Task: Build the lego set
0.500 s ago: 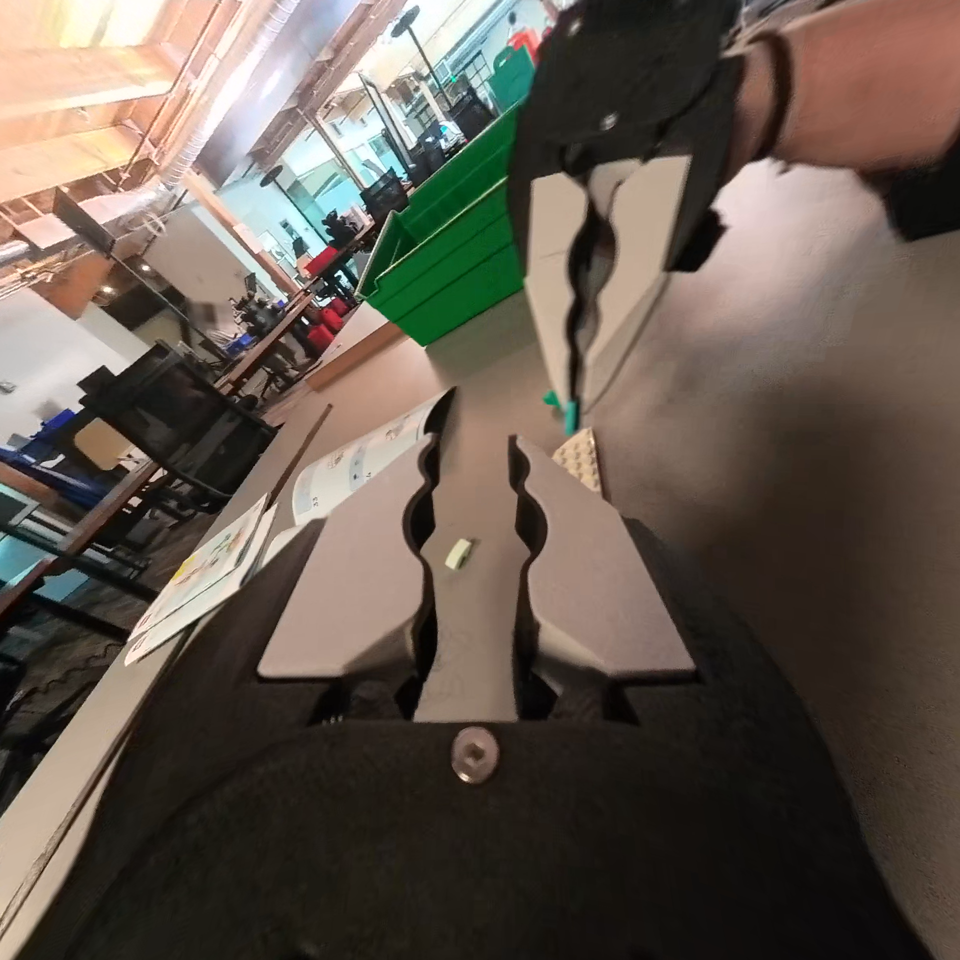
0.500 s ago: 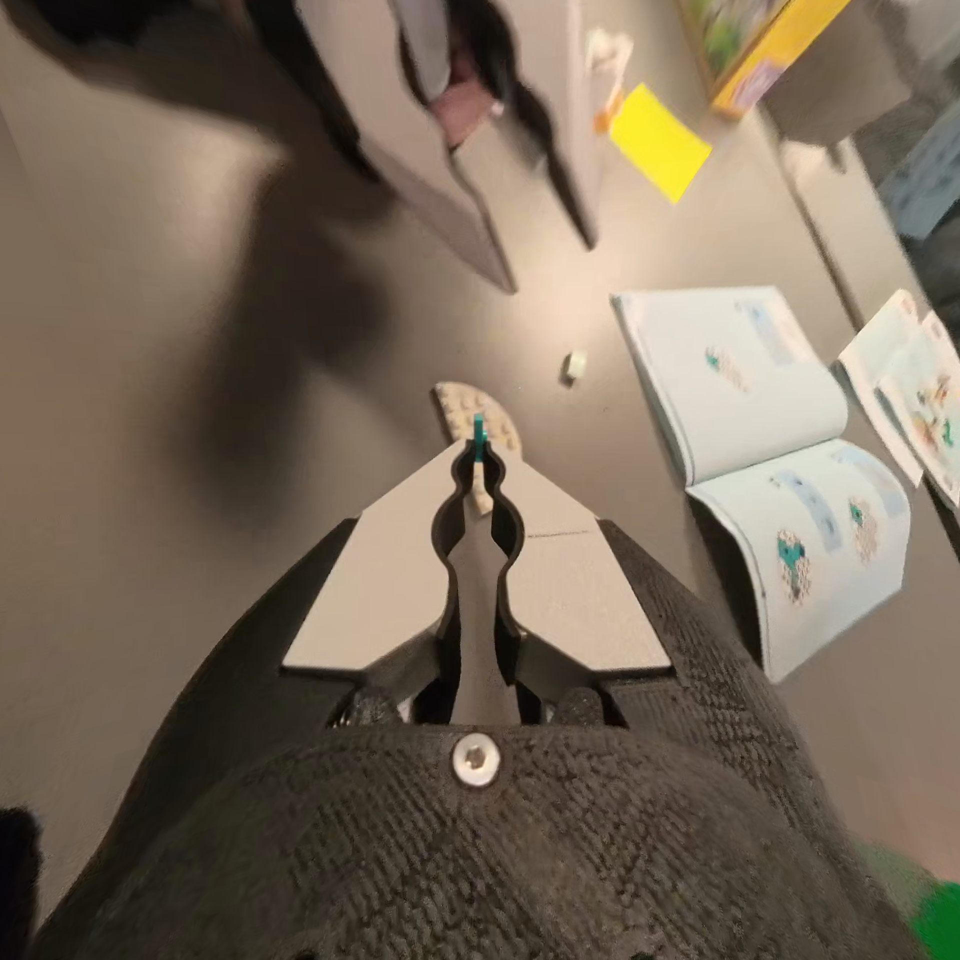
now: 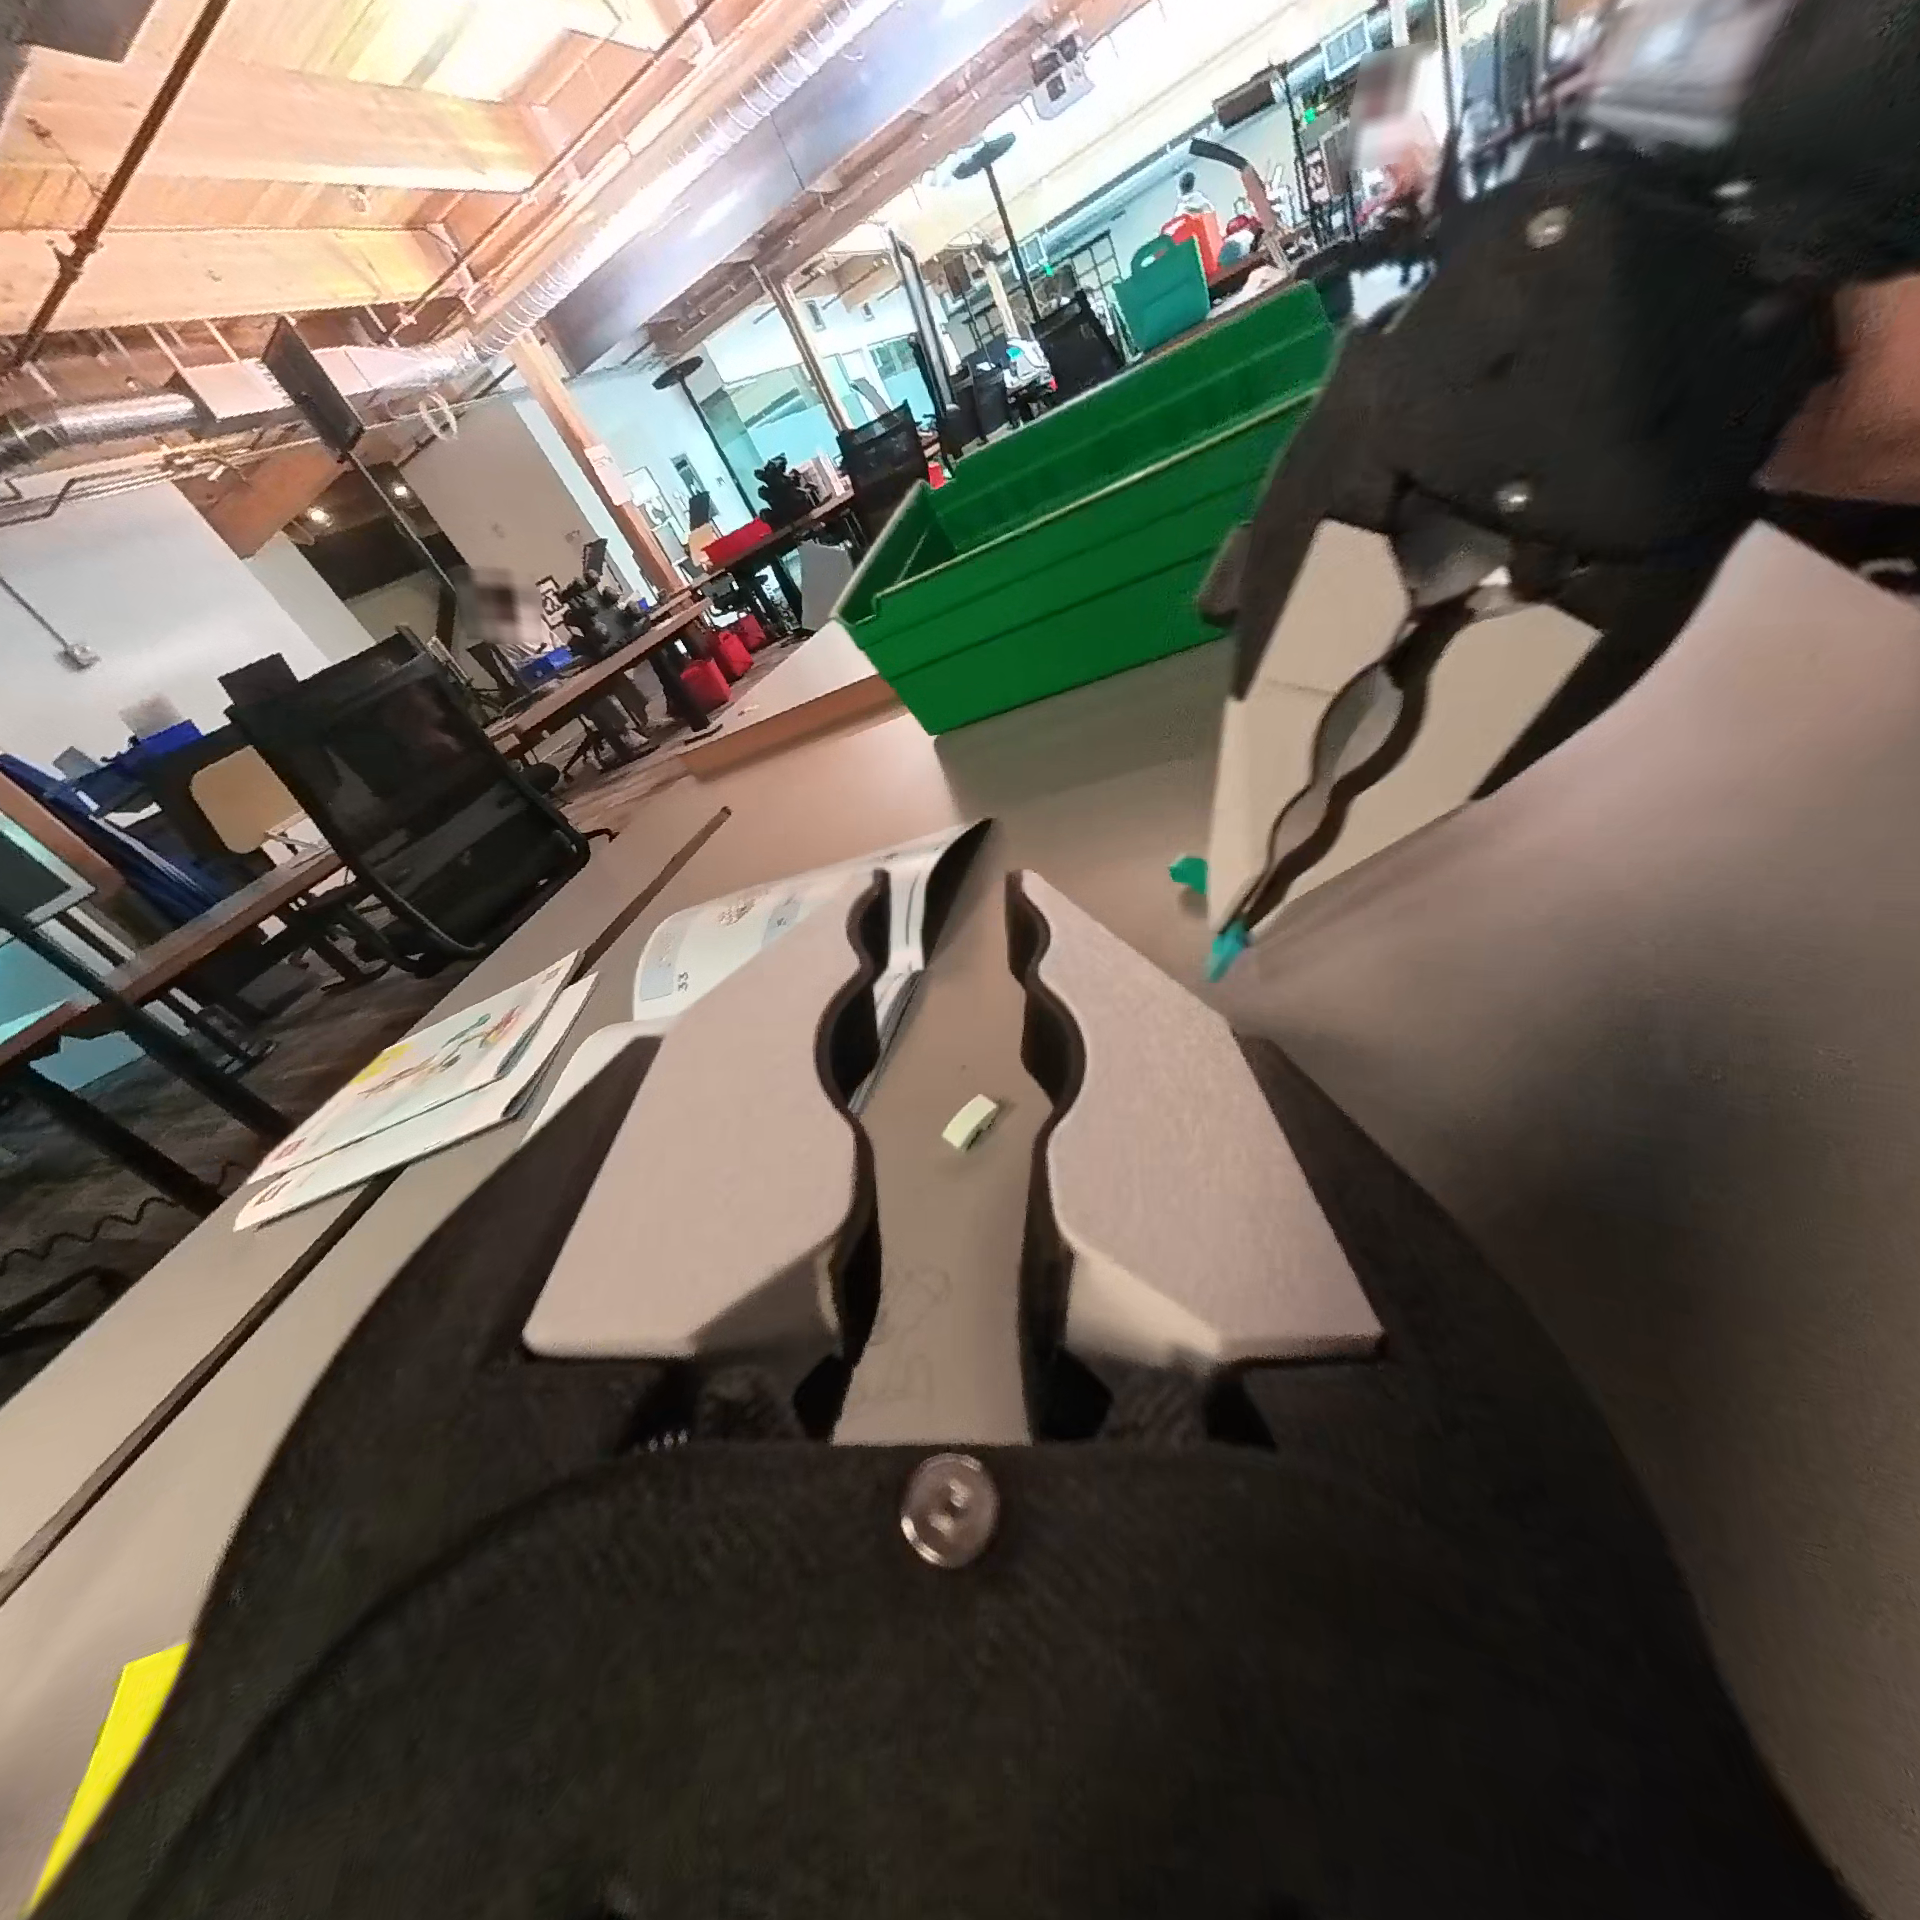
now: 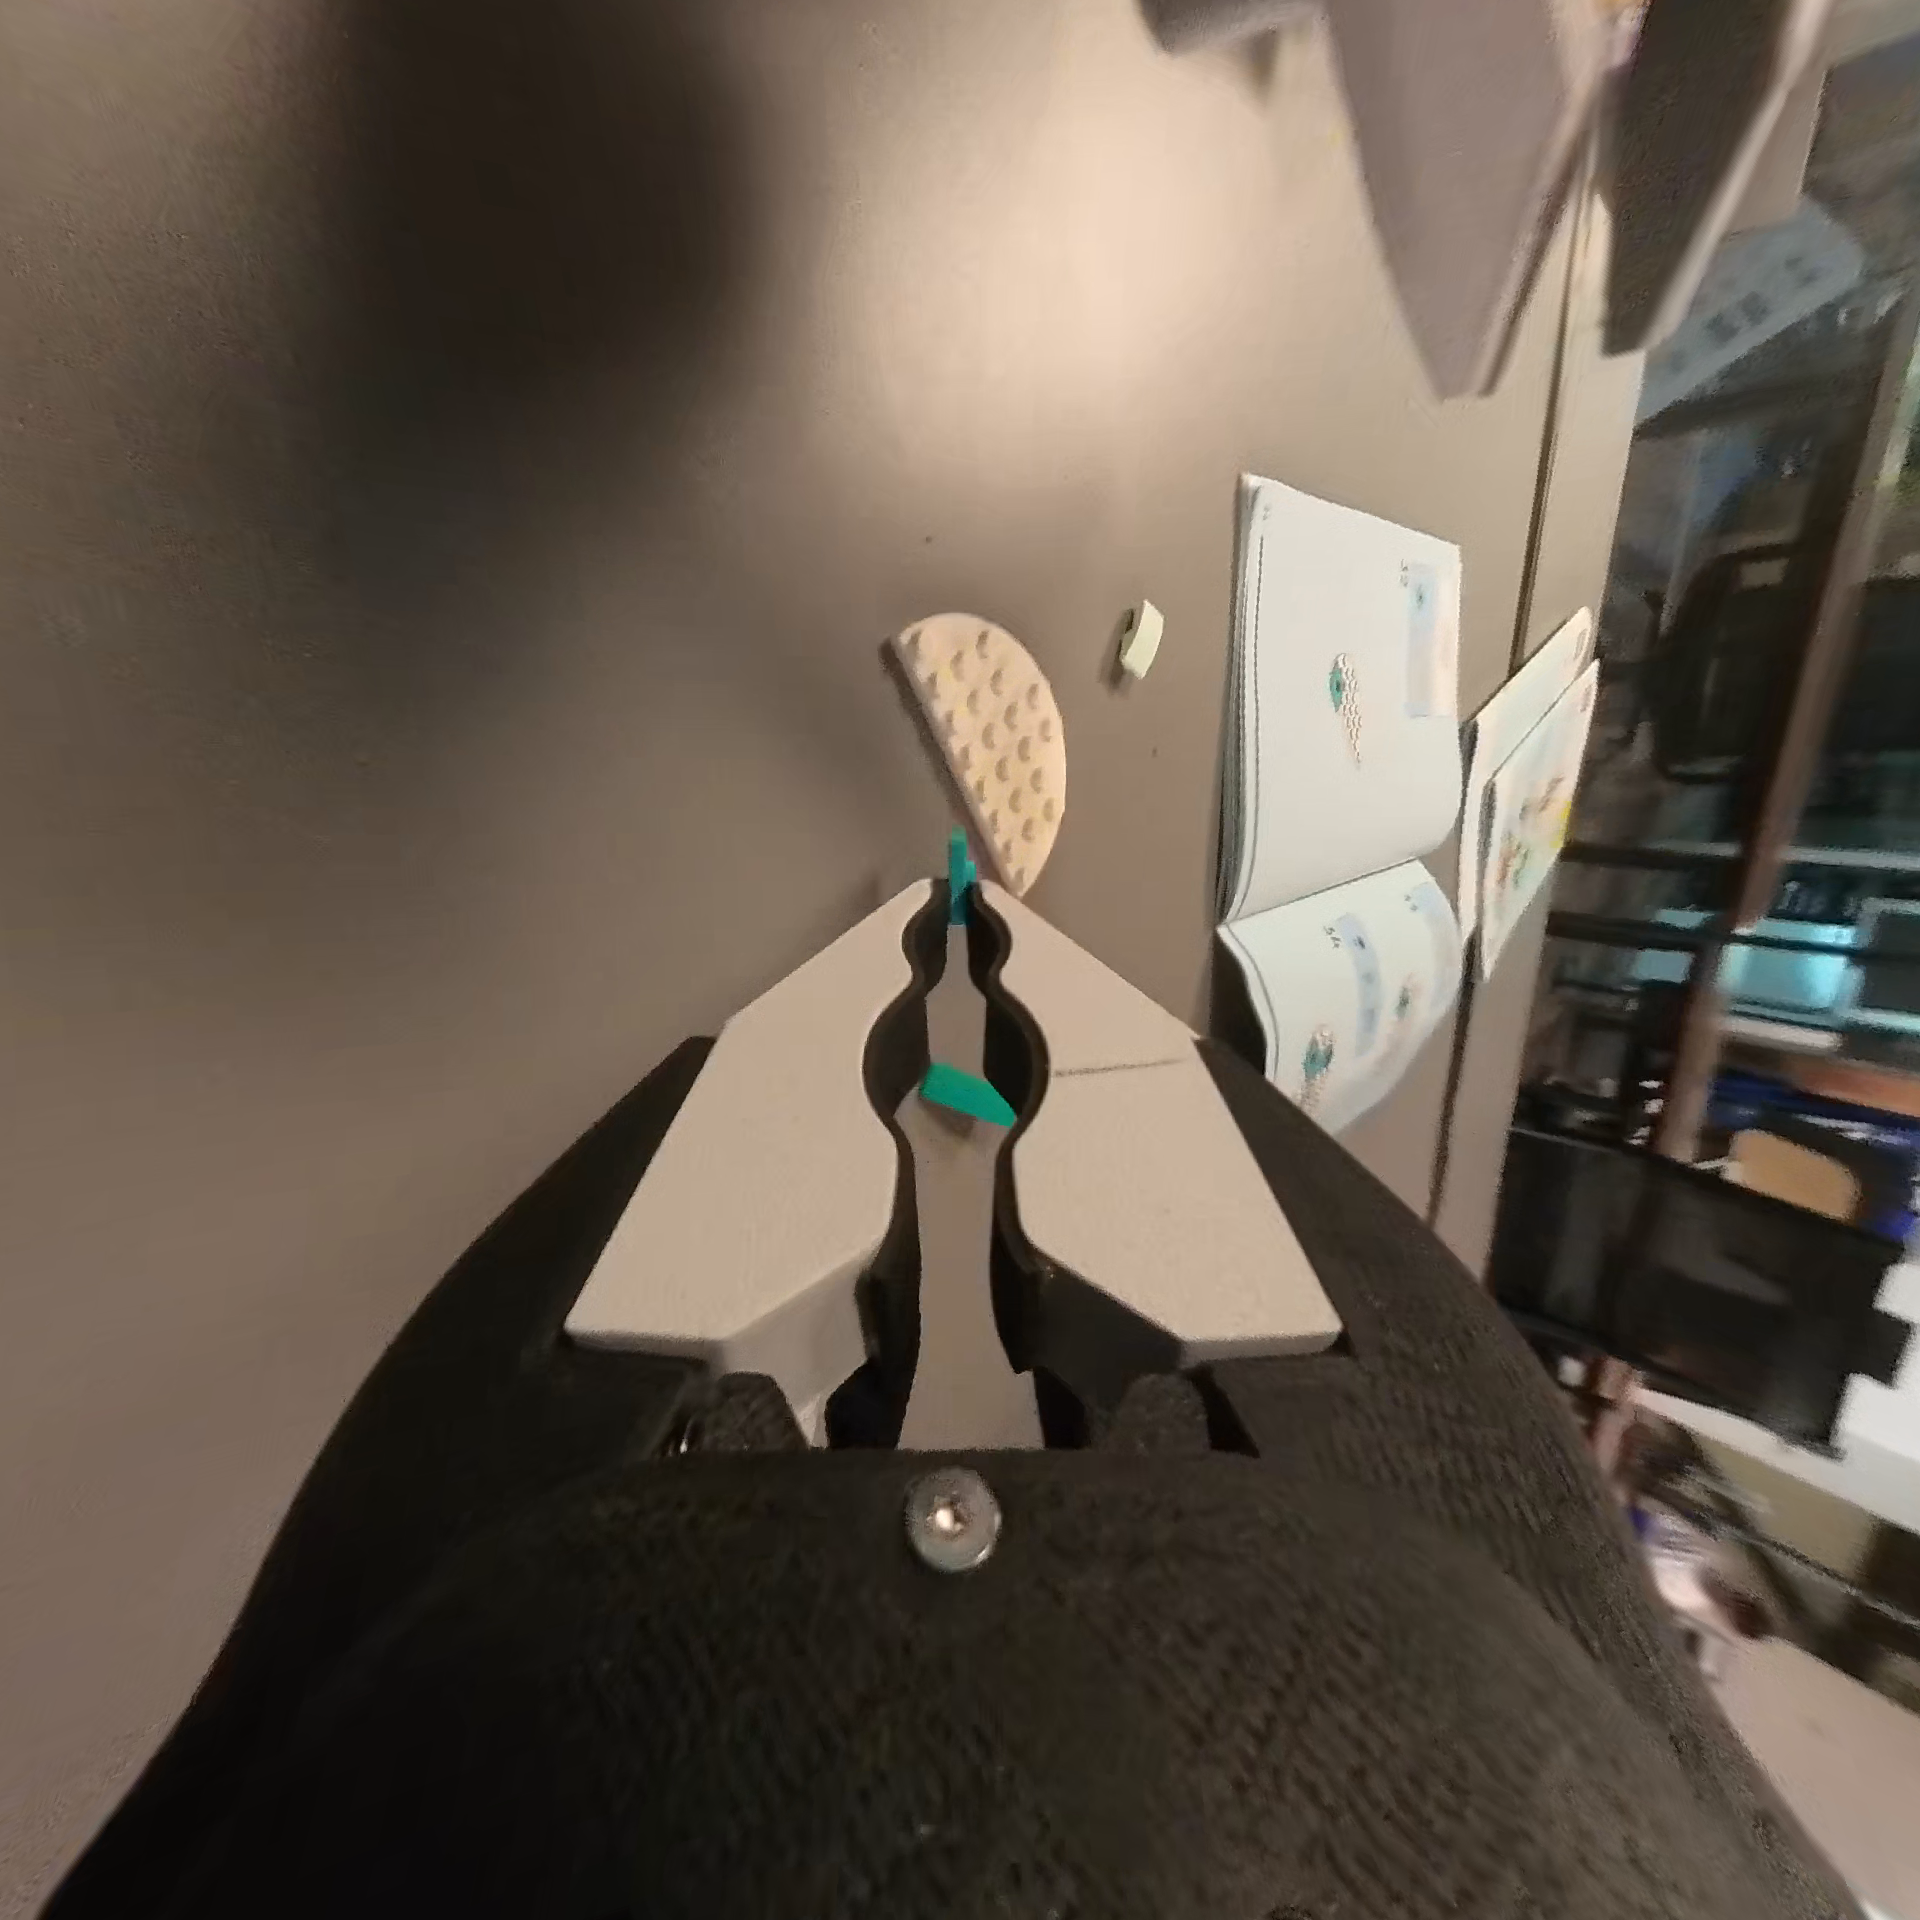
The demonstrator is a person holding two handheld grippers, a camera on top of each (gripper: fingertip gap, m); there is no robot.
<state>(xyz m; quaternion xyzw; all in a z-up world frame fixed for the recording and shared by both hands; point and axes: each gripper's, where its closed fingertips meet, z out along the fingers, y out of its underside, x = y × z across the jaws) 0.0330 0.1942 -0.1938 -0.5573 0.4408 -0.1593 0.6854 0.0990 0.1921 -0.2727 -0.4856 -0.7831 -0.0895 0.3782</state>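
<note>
The right tool [image 4: 958, 891] pinches a thin teal piece [image 4: 957, 878] at its tips, just short of the studded cream half-round plate [image 4: 987, 743] — a plate only this view shows. The left tool [image 3: 940, 914] gapes wide over a small pale brick [image 3: 970, 1122] on the smooth grey counter [image 3: 1558, 1091]; green bins [image 3: 1049, 613] sit farther off.

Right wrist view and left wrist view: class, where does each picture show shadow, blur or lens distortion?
Right wrist view: a broad dark shadow lies on the table at upper left; the left gripper at the top right is motion-blurred, and so is the room at the right edge. Left wrist view: wide-angle bending tilts the ceiling beams; the right gripper is slightly soft.
</note>
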